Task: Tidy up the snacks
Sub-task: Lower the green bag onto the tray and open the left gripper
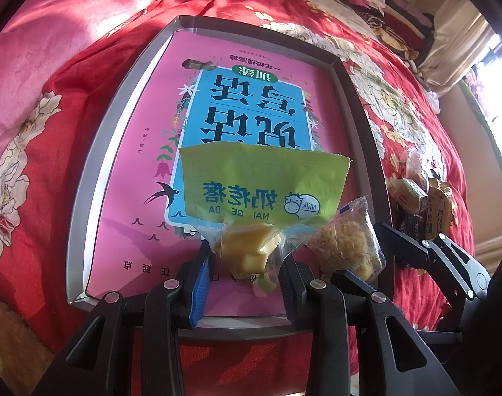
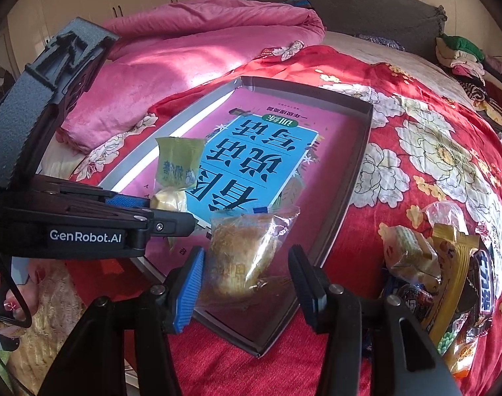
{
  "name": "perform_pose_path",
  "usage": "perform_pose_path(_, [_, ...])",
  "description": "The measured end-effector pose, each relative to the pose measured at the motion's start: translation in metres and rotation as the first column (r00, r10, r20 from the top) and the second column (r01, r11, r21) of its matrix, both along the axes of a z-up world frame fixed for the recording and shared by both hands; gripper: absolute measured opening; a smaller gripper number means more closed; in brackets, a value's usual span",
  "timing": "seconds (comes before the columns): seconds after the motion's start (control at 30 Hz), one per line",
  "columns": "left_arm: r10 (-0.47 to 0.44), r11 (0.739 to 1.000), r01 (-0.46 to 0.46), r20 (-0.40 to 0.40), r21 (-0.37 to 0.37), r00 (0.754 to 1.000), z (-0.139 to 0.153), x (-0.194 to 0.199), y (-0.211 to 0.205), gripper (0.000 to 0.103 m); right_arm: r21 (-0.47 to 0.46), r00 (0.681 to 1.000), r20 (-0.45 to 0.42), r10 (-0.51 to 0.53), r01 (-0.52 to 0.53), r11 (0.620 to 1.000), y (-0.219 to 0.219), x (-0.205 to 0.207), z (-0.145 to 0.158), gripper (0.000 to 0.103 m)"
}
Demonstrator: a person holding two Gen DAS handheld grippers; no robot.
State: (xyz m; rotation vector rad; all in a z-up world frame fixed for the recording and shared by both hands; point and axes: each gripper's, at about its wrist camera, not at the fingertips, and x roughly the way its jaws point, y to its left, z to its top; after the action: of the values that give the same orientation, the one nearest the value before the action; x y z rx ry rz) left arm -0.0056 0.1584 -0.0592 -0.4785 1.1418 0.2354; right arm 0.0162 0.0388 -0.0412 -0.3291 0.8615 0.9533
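Observation:
A grey shallow box (image 1: 118,105) (image 2: 359,151) lies on the bed with a pink and blue book (image 1: 251,99) (image 2: 260,151) inside it. My left gripper (image 1: 246,264) (image 2: 171,211) holds a green milk-candy packet (image 1: 260,184) (image 2: 176,161) by its clear lower end, over the box's near part. My right gripper (image 2: 247,283) (image 1: 379,250) stands open around a clear-wrapped crumbly pastry (image 2: 244,250) (image 1: 348,244) that rests at the box's near edge.
A pile of wrapped snacks (image 2: 445,274) (image 1: 422,198) lies on the red floral quilt (image 2: 416,151) right of the box. A pink blanket (image 2: 184,49) is bunched behind the box. Folded clothes (image 2: 462,52) sit at the far right by the headboard.

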Motion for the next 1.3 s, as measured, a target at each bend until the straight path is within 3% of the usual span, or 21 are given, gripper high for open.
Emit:
perform_pose_path(0.67, [-0.005, 1.0, 0.005, 0.008, 0.004, 1.0, 0.005, 0.0, 0.0, 0.041, 0.057, 0.998, 0.003, -0.056, 0.055, 0.997, -0.026, 0.003, 0.015, 0.056])
perform_pose_path(1.0, [0.0, 1.0, 0.0, 0.113, 0.0, 0.994, 0.023, -0.002, 0.003, 0.055, 0.069, 0.998, 0.014, -0.06, 0.059, 0.996, -0.03, 0.001, 0.019, 0.056])
perform_pose_path(1.13, [-0.002, 1.0, 0.003, 0.165, -0.004, 0.986, 0.032, -0.004, 0.002, 0.066, 0.075, 0.998, 0.022, -0.06, 0.059, 0.995, -0.031, -0.001, 0.021, 0.057])
perform_pose_path(1.3, [-0.002, 1.0, 0.0, 0.182, 0.008, 0.983, 0.036, -0.004, 0.0, 0.068, 0.091, 0.997, 0.039, -0.066, 0.062, 0.994, -0.034, -0.004, 0.026, 0.06])
